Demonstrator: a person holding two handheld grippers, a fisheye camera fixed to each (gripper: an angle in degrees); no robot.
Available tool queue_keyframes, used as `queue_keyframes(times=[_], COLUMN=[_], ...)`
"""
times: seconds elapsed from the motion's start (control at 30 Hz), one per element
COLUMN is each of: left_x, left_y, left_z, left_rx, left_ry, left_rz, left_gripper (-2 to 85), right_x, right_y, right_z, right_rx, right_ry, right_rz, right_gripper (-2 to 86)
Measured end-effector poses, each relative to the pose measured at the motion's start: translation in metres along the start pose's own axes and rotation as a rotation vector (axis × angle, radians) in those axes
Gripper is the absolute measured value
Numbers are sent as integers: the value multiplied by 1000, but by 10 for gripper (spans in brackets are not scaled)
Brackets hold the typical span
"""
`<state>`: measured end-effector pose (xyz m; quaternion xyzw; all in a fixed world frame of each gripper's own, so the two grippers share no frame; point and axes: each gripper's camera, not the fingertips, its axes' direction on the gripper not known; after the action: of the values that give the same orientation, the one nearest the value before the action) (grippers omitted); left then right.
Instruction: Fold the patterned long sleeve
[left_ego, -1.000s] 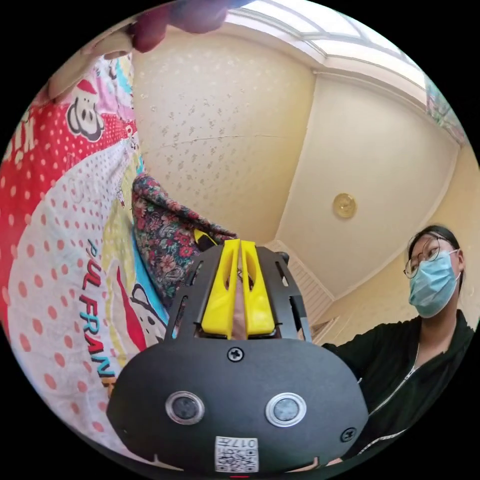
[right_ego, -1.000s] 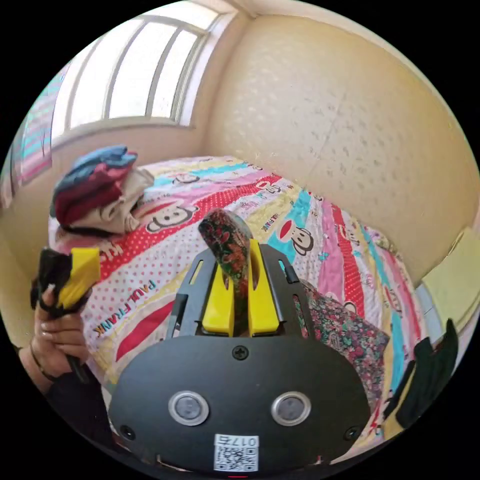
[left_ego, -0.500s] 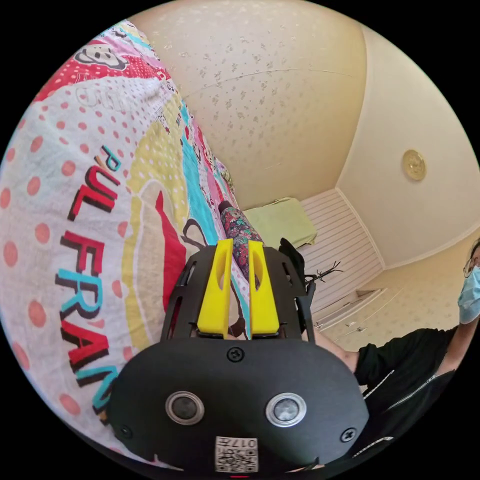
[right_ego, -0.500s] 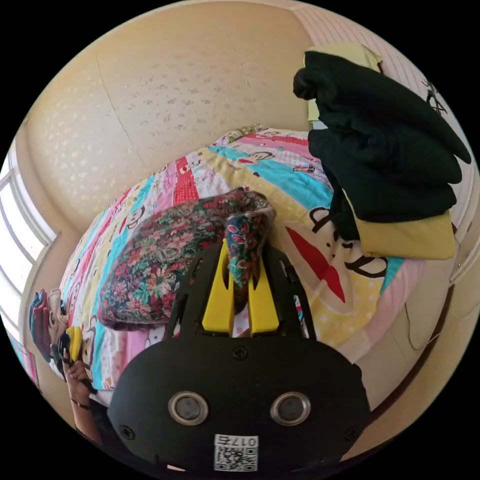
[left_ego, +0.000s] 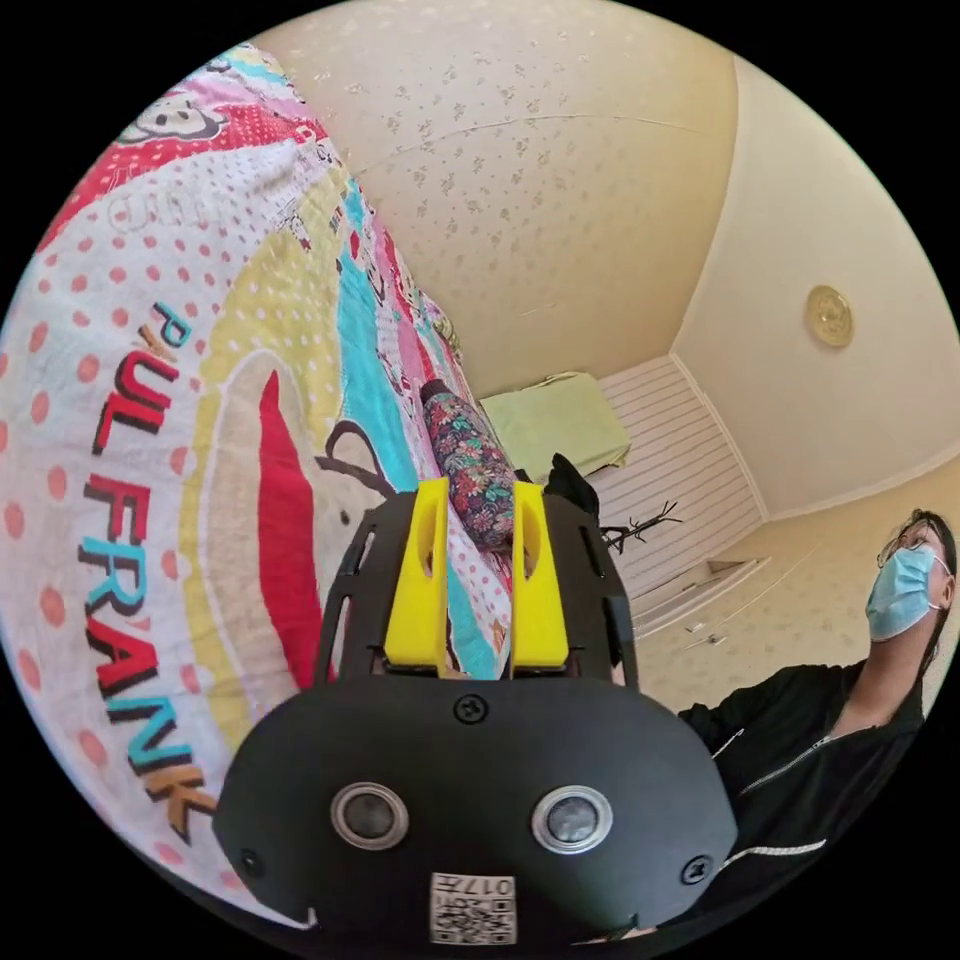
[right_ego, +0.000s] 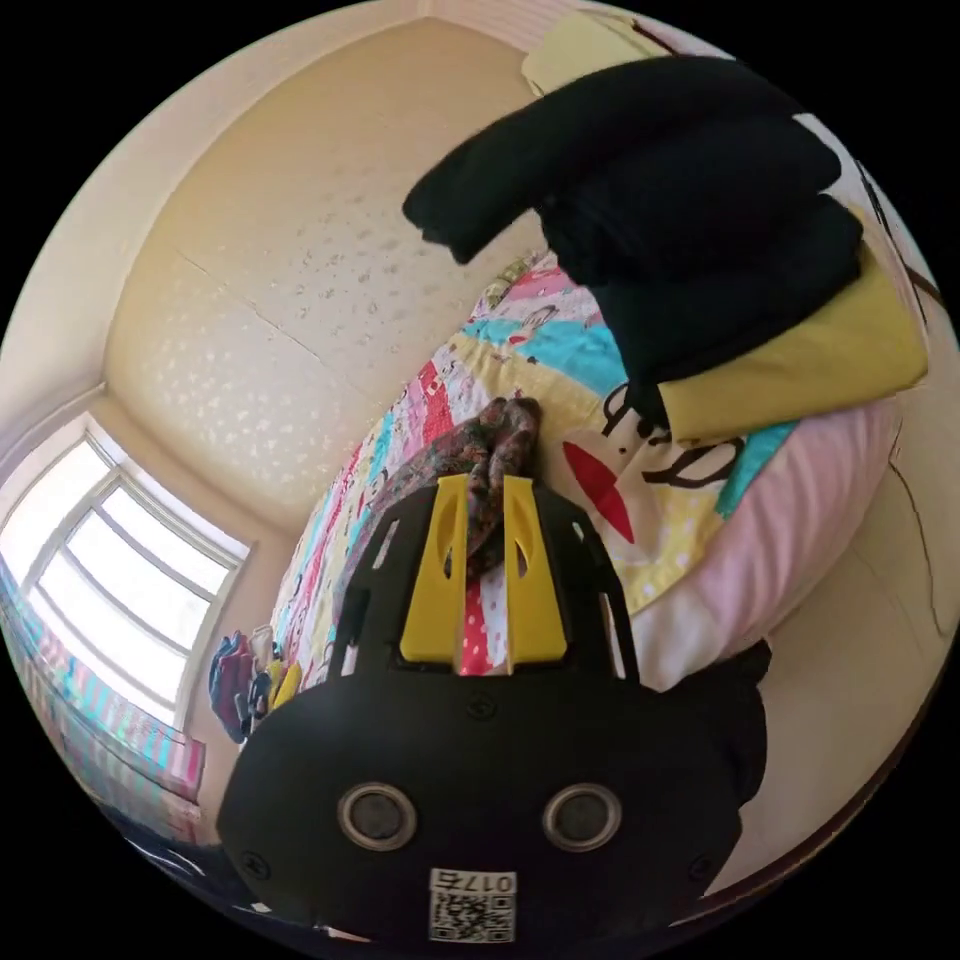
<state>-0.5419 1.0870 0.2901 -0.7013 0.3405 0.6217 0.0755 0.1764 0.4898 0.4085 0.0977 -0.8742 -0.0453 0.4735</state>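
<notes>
The patterned long sleeve (right_ego: 470, 460), a dark floral garment, lies bunched on the cartoon bedspread (right_ego: 640, 540). My right gripper (right_ego: 485, 482) is low over the bed, its yellow jaws shut on a twisted end of that garment. In the left gripper view the same garment (left_ego: 470, 465) shows as a small roll farther along the bed. My left gripper (left_ego: 480, 487) hangs open over the bedspread (left_ego: 200, 420) with nothing between its jaws. It also appears as a small yellow shape (right_ego: 285, 685) far down the bed in the right gripper view.
Black folded clothes (right_ego: 690, 200) sit on a yellow folded piece (right_ego: 810, 365) at the bed's end, right beside the floral garment. A pile of clothes (right_ego: 232, 672) lies at the window (right_ego: 120, 560) end. A person in a black jacket (left_ego: 800, 740) stands beside the bed.
My left jaws have spread wider apart. The right gripper has swung along the bed toward the black stack with the floral garment, which now rests lower on the bedspread.
</notes>
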Motion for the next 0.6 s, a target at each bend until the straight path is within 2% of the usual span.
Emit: queue_keyframes(times=[0.07,0.1,0.2,0.23,0.3,0.37,0.4,0.43,0.5,0.53,0.6], left_x=[44,78,157,177,190,173,142,118,120,125,126], left_y=[-7,-14,-26,-24,-12,12,36,66,94,107,121], left_z=[27,52,128,161,218,286,336,351,337,342,350], left_rx=[-48,-95,-147,-136,-142,-243,-387,-354,-197,-186,-189], left_ry=[-81,-137,-312,-383,-464,-579,-664,-653,-715,-774,-829], left_rz=[113,204,424,492,579,647,653,683,738,773,816], left_gripper=[67,52,37,26,9,1,-1,-3,-5,-6,-8], right_x=[-44,-55,-94,-95,-78,-27,-14,4,23,32,24], right_y=[-6,-10,-37,-45,-48,-23,-16,-23,-42,-50,-57], right_z=[-25,-26,8,35,84,171,178,170,165,158,137], right_rx=[163,171,68,-10,-163,-494,-479,-415,-437,-436,-350], right_ry=[-176,-191,24,131,200,314,268,238,156,105,76], right_rz=[-342,-407,-490,-473,-436,-463,-464,-367,-216,-106,-91], right_gripper=[29,25,12,9,7,4,4,3,2,2,2])
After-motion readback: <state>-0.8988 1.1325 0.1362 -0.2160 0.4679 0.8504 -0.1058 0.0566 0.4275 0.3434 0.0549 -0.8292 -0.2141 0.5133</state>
